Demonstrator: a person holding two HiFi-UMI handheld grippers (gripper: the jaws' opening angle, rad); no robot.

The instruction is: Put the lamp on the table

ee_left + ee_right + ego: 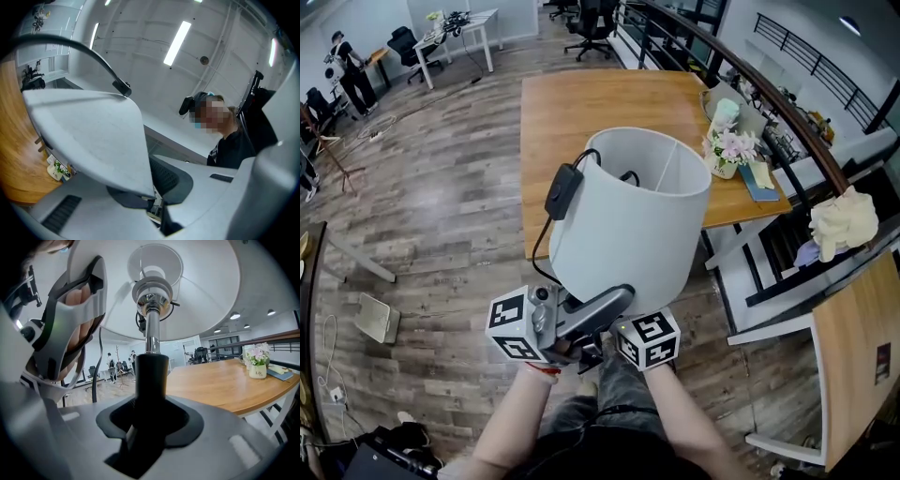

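Note:
A lamp with a white drum shade hangs between both grippers, short of the near edge of the wooden table. Its black cord and switch trail down the shade's left side. My left gripper is shut on the shade's lower rim, and the shade runs into its jaws. My right gripper sits under the shade, mostly hidden in the head view. In the right gripper view it is shut on the black lamp stem, with the shade overhead.
A flower pot and a blue book sit at the table's right edge, by a dark railing. A white frame and another desk stand to the right. Wooden floor lies to the left, with people and office chairs far off.

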